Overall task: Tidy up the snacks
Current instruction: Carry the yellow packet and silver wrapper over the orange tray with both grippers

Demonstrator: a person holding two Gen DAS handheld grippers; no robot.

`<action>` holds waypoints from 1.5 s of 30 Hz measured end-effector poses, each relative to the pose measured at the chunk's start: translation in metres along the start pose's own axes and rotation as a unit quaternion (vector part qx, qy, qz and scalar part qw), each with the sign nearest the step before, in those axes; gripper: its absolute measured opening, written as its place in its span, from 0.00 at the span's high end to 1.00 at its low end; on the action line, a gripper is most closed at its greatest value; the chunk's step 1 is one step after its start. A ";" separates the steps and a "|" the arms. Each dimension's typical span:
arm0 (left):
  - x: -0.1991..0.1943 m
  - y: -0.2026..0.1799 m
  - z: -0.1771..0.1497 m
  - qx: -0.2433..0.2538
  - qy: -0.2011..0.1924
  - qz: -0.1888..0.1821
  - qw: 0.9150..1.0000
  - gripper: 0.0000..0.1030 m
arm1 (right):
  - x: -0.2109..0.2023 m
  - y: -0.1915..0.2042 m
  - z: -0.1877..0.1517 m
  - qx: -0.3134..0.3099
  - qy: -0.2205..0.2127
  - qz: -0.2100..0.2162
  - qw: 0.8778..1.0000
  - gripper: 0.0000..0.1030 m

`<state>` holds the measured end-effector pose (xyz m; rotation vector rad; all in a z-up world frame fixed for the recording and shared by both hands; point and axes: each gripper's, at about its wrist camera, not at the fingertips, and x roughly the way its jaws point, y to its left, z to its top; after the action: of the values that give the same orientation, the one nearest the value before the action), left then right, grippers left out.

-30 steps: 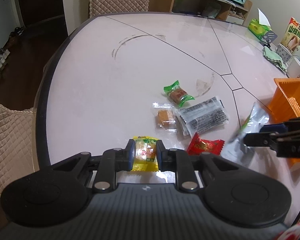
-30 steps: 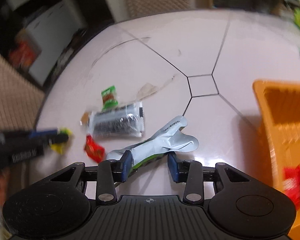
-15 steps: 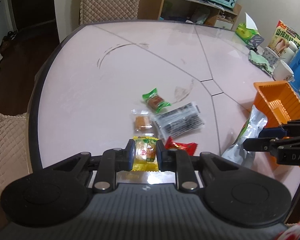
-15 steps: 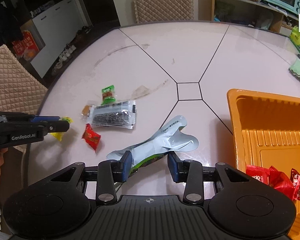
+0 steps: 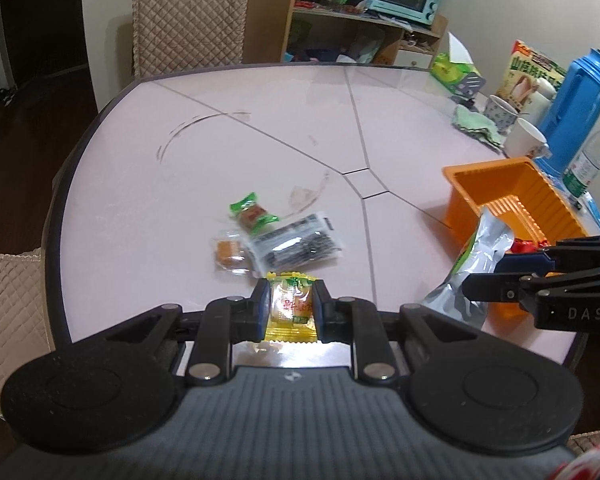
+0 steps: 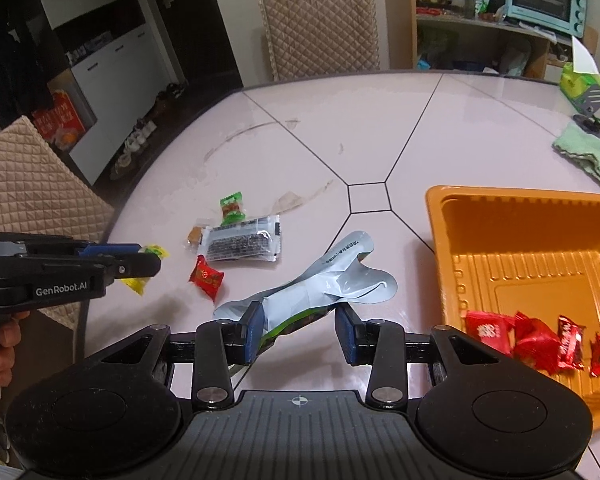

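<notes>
Yellow candy (image 5: 292, 307) and silver pouch (image 6: 320, 284) held aloft; orange tray (image 6: 440, 216) right.

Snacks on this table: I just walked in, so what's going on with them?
A person is sorting snacks with a handheld gripper in each hand. The left gripper is shut on a yellow candy, and the right gripper grips a silver pouch, both clear of the table. Red candies already lie in the orange tray; four snacks remain on the table.
</notes>
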<state>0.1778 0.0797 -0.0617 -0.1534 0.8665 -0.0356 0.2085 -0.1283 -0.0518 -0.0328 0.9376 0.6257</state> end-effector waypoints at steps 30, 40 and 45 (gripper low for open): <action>-0.031 -0.122 -0.013 0.052 -0.019 -0.059 0.997 0.81 | -0.102 -0.063 -0.054 0.048 -0.052 -0.026 0.997 0.62; -0.014 -0.179 0.004 0.075 -0.028 -0.080 0.994 0.81 | -0.125 -0.113 -0.056 0.078 -0.070 -0.042 0.994 0.62; -0.004 -0.202 0.011 0.082 -0.032 -0.084 0.993 0.81 | -0.133 -0.145 -0.054 0.100 -0.077 -0.049 0.991 0.61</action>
<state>0.1905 -0.1181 -0.0217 -0.0721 0.7823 -0.2576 0.1862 -0.3279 -0.0173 0.1459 0.8403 0.4342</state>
